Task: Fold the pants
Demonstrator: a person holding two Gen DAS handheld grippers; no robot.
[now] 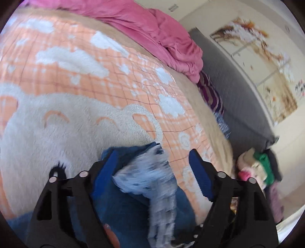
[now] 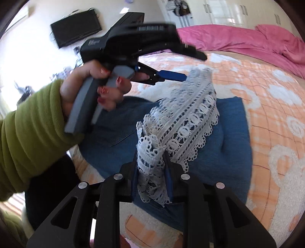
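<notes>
Left wrist view: left gripper [image 1: 152,171] at lower centre, blue pads [image 1: 200,171] spread wide; blurred white lace cuff [image 1: 150,171] of the pants [image 1: 124,209] lies betw. the pads w/o either pressing on it; blue denim fills the lower centre beneath. Orange-and-white fleece blanket [image 1: 76,76] covers most of the frame; pink duvet [image 1: 152,24] bunched along the top; grey headboard [image 1: 238,91] at right; floral wall panel [image 1: 257,66] at upper right; heap of mixed clothes [image 1: 259,171] at lower right.

Right wrist view: right gripper [image 2: 152,171] at lower centre, jaws nearly together and clamped on a gathered end of the lace cuff [image 2: 150,171]; lace runs up and right to the tip of the left gripper [image 2: 183,77] at upper centre, touching its blue finger [image 2: 171,75]; whether that finger pinches the lace cannot be told here. Pants [image 2: 228,133] lie as a folded blue denim block at centre on the blanket [image 2: 276,124]. Person's hand [image 2: 95,89] w/ red-painted nails grips the grey handle [image 2: 80,110]; green ribbed sleeve [image 2: 28,133] at left. Pink duvet [image 2: 247,42] at upper right; dark TV screen [image 2: 76,28] on the wall at upper left; white wardrobe doors [image 2: 228,11] along the top.
</notes>
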